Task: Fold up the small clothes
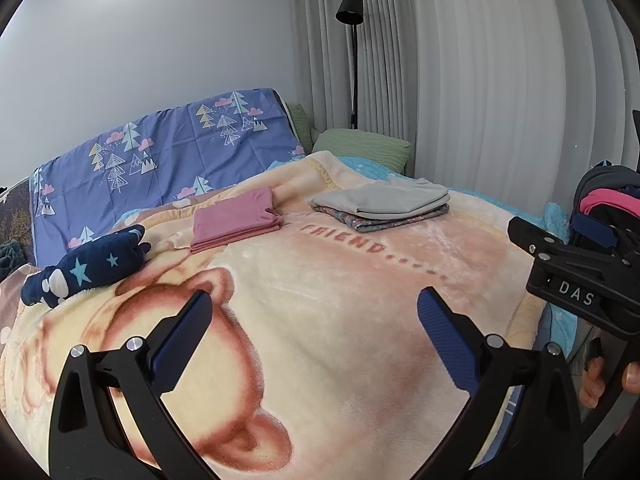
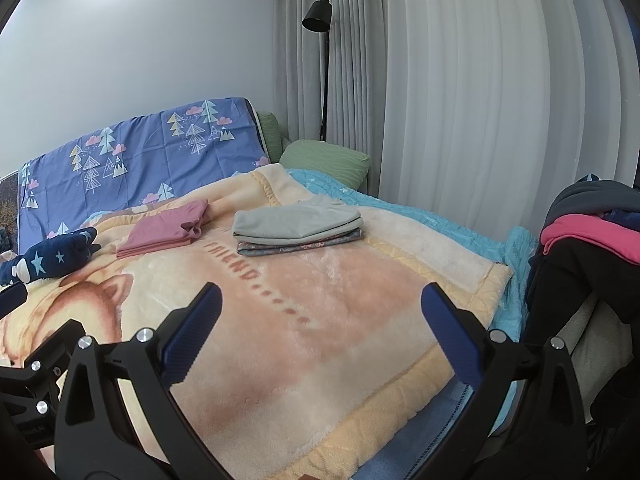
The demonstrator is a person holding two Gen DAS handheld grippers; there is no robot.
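Left wrist view looks across a bed covered by a fleecy peach blanket (image 1: 320,340) printed with a cartoon animal and the word "FRIEND" followed by dots; the animal's face is cut off by the left gripper (image 1: 314,344), whose blue-padded fingers stand wide apart with nothing between them, hovering above the blanket. Folded clothes lie toward the far end of the bed: a pink folded garment (image 1: 236,222) on the left, and to its right, well apart, a grey folded garment (image 1: 382,200) stacked on a patterned folded piece (image 1: 380,218) of which only the edge shows. A navy star-print item (image 1: 84,266) lies bunched at the left edge of the blanket; what kind of garment it is cannot be told. At the right border the right gripper (image 1: 576,268) enters sideways, partly cut off, with letters "DAS" on it and a bit of the person's fingers below. Behind it a heap of unfolded clothes (image 1: 604,200), dark with a bright pink piece, is mostly hidden. Right wrist view shows the right gripper (image 2: 322,340) released too, fingers spread over bare blanket, with the heap (image 2: 592,240) at its right running out of frame. A purple tree-print sheet (image 2: 140,164), green pillow (image 2: 324,160), black floor lamp (image 2: 318,16) and pale curtain (image 2: 480,100) stand behind.
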